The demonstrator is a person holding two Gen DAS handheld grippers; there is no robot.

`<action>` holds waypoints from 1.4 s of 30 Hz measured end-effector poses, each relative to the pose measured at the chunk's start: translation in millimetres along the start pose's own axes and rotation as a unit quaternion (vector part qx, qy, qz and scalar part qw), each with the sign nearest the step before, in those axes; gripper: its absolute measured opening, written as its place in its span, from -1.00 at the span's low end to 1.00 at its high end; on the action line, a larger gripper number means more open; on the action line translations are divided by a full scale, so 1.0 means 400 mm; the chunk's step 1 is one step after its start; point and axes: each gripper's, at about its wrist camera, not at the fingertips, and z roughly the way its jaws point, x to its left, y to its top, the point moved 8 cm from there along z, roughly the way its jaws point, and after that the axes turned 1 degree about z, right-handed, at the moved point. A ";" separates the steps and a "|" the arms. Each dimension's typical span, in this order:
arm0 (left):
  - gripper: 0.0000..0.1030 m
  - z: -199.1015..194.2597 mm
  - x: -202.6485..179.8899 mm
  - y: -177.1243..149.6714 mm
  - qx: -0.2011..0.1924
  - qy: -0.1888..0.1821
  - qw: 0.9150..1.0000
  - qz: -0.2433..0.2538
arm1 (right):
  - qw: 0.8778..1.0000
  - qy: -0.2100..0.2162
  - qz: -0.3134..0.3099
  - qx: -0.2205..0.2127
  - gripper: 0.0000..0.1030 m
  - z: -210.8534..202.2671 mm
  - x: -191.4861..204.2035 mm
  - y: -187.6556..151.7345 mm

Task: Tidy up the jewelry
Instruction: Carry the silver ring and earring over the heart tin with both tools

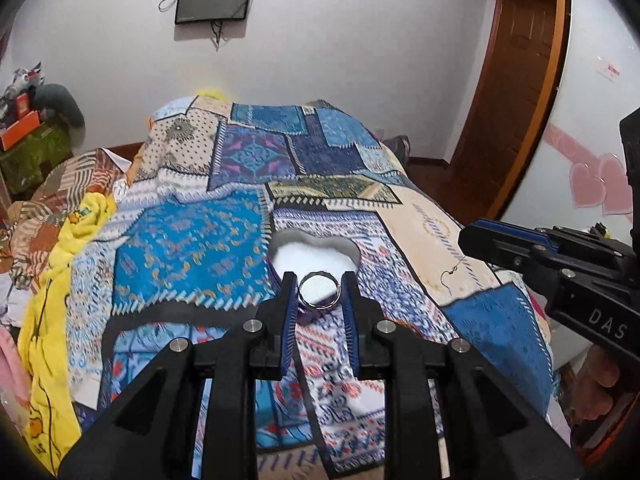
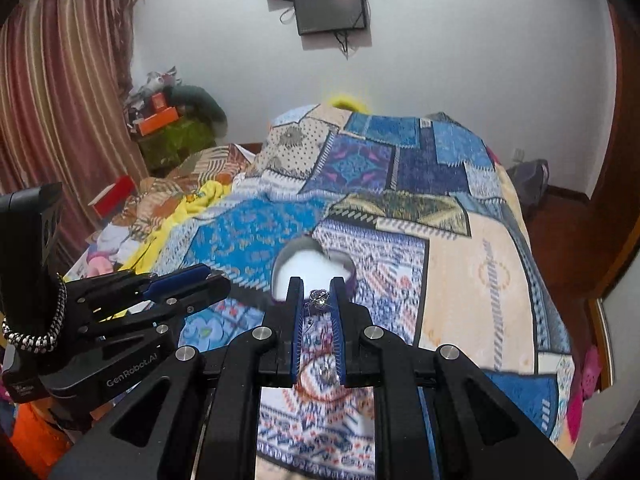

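Observation:
A heart-shaped box [image 1: 316, 250] with a white inside lies open on the patchwork bedspread [image 1: 192, 248]. My left gripper [image 1: 319, 292] is shut on a silver ring [image 1: 319, 290], held just above the box's near rim. In the right wrist view my right gripper [image 2: 318, 298] is shut on a sparkling earring [image 2: 319, 297], also at the near rim of the box [image 2: 312, 260]. From the left wrist view the right gripper [image 1: 466, 240] shows side-on with a thin hook wire [image 1: 450, 276] dangling from its tip. The left gripper [image 2: 208, 274] shows at left in the right wrist view.
A yellow cloth [image 1: 60, 280] and rumpled bedding lie along the bed's left side. A wooden door [image 1: 508, 80] stands at the right. A chain bracelet [image 2: 44, 320] hangs on the wrist behind the left gripper.

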 end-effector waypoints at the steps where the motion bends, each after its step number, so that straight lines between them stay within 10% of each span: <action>1: -0.60 0.005 0.005 0.007 -0.002 0.001 1.000 0.000 | 1.000 0.001 -0.001 -0.002 -0.77 0.005 0.001 0.007; 42: -0.60 0.264 0.056 -0.010 0.084 -0.028 0.996 0.026 | 0.987 0.044 -0.043 0.148 -0.77 0.306 -0.029 -0.025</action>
